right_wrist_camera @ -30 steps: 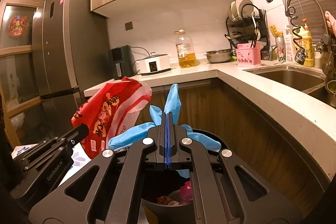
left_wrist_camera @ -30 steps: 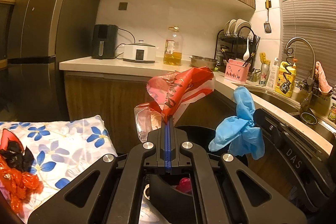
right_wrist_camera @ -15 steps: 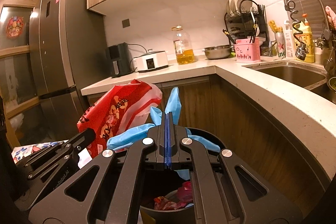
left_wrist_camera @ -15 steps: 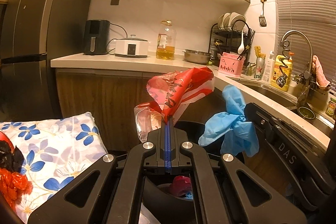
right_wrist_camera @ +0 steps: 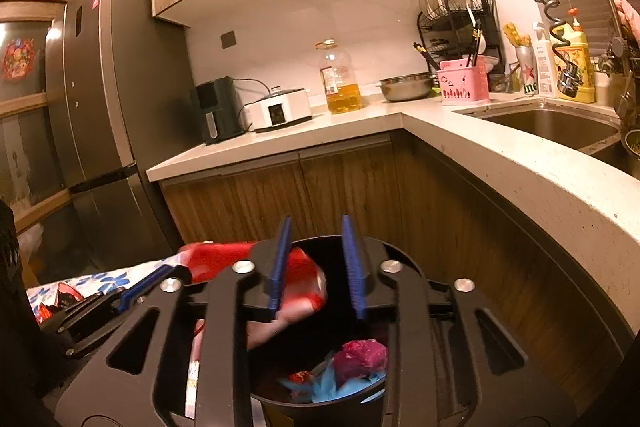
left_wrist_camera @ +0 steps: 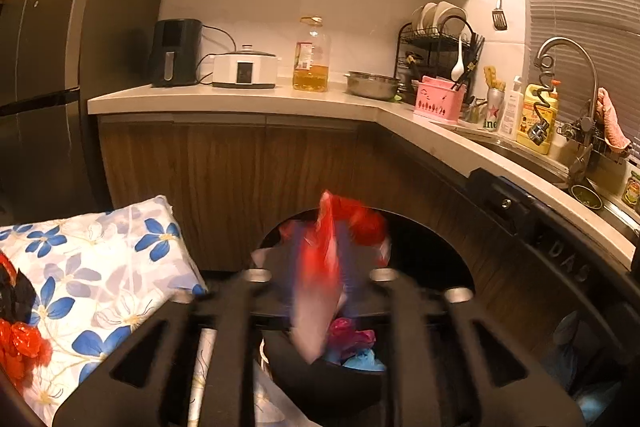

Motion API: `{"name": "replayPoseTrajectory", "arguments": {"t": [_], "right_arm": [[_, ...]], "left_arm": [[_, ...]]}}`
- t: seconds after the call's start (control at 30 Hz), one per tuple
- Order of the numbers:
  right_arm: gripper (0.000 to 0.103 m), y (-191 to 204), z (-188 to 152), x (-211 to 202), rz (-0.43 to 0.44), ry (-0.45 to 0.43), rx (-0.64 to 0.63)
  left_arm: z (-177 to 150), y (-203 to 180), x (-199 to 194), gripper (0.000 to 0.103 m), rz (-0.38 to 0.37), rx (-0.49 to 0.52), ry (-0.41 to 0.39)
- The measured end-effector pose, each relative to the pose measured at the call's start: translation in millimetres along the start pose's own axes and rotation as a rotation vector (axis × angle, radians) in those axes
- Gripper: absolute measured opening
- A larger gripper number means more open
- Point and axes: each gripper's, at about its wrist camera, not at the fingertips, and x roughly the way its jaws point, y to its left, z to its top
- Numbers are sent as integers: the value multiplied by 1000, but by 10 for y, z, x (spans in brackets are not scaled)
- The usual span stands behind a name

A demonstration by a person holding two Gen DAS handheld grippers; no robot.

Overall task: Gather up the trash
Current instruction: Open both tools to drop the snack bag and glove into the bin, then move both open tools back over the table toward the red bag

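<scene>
A black round trash bin (right_wrist_camera: 404,263) stands on the floor below both grippers; it also shows in the left wrist view (left_wrist_camera: 432,247). My left gripper (left_wrist_camera: 320,275) is open, blurred by motion, and the red and white plastic bag (left_wrist_camera: 328,259) falls between its fingers toward the bin. My right gripper (right_wrist_camera: 316,267) is open and empty above the bin. The blue glove (right_wrist_camera: 332,383) lies inside the bin beside a magenta wad (right_wrist_camera: 360,355). The red bag (right_wrist_camera: 256,267) also shows in the right wrist view, left of the blue pads.
A floral cloth (left_wrist_camera: 92,267) with red and black trash (left_wrist_camera: 20,331) lies at the left. Wooden cabinets (right_wrist_camera: 320,191) and a pale counter (right_wrist_camera: 520,163) with a sink (right_wrist_camera: 552,123) wrap the far side and right. A fridge (right_wrist_camera: 100,115) stands at the left.
Both grippers have opened. The red bag has left the left gripper and is dropping; the blue glove has left the right gripper and lies in the bin.
</scene>
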Motion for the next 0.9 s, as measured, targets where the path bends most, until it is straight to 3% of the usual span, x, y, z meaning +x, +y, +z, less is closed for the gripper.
{"name": "replayPoseTrajectory", "arguments": {"t": [0.13,0.3,0.57,0.9], "right_arm": [[46,1,-28,-45,-16,-3,2],[60,31,-76,-107,-30,7,-4],[75,222,-219,-260,-37,36,-45],[77,377,-345,-485,-35,56,-48]], "left_arm": [[-33,83,-56,68,48,-13,-10],[-91,179,-199,87,145,7,-20],[-183,310,-494,96,257,-13,-16],[-307,541,-899,96,338,-51,-28]]}}
